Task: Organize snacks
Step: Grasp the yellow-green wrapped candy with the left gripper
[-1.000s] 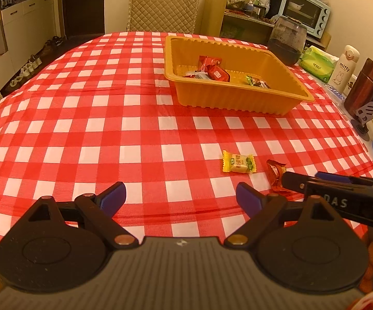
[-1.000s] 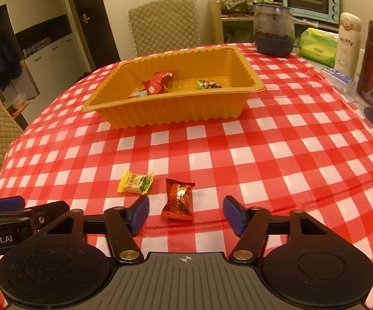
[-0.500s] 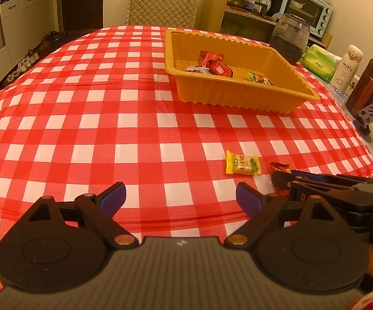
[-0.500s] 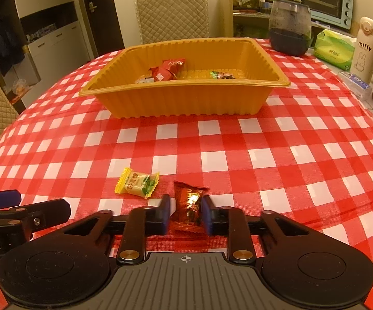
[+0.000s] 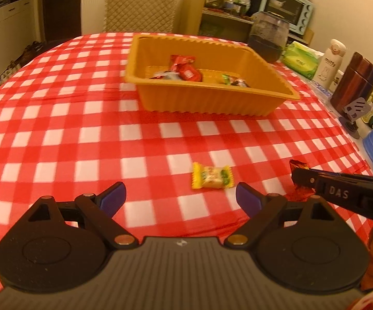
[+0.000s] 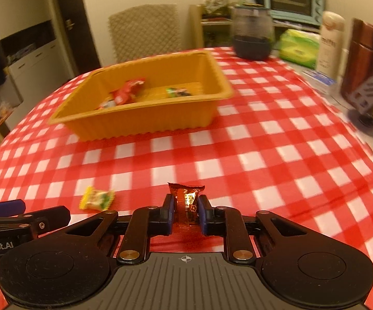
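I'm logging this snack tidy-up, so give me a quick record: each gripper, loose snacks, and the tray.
right gripper: shut on the brown-red snack packet, jaws just closed on it
left gripper: open, empty
yellow candy: loose on the checked tablecloth, ahead of the left gripper
orange tray: holds several wrapped snacks

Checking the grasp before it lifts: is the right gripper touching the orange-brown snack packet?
Touching. In the right wrist view, the right gripper has both pads pressed against the orange-brown snack packet, pinching it upright.

Quilted chair (image 5: 139,5), toaster oven (image 5: 286,6), dark jar (image 5: 268,36), perhaps tissue pack (image 5: 301,58)
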The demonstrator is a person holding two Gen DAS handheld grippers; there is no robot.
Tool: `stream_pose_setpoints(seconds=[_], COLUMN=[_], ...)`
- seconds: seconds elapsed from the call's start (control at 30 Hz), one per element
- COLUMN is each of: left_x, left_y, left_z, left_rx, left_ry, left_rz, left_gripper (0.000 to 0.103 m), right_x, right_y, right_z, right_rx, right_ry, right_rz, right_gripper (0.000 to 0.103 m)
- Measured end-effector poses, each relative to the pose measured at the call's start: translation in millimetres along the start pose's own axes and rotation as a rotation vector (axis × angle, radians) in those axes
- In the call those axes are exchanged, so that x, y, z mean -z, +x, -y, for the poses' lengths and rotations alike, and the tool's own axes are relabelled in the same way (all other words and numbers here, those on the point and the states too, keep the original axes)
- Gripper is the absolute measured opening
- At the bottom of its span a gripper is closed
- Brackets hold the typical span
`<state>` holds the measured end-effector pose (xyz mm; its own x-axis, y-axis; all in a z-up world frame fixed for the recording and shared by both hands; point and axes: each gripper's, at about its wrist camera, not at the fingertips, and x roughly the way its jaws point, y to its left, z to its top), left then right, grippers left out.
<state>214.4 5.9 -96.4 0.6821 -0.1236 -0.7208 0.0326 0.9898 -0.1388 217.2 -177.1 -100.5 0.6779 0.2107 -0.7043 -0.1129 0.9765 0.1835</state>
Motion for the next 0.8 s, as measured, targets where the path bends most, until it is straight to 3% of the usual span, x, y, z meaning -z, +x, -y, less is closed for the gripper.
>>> stream_pose_setpoints(seconds=[0.27, 0.4, 0.63, 0.8], left_x=[-1.9, 0.7, 6.8, 6.1], left_y=[29.5, 38.4, 44.5, 44.7], left_z=[28.6, 36.9, 44.0, 44.6], left_rx=[0.016, 0.015, -0.026, -0.057], left_ry=[0.066, 0.081, 0.098, 0.109], left_rz=[0.004, 0.0, 0.015, 0.026], left_gripper=[0.079, 0.068, 0.062, 0.039], right_x=[4.1, 4.7, 5.5, 6.0], right_y=[-3.0, -3.4, -1.3, 0.2], right_z=[16.7, 17.3, 18.1, 17.7], right_rx=[0.019, 0.015, 0.011, 0.007], right_ry=[0.03, 0.034, 0.041, 0.039], right_rz=[-0.012, -0.009, -0.011, -0.013], right_gripper=[0.02, 0.02, 0.02, 0.02])
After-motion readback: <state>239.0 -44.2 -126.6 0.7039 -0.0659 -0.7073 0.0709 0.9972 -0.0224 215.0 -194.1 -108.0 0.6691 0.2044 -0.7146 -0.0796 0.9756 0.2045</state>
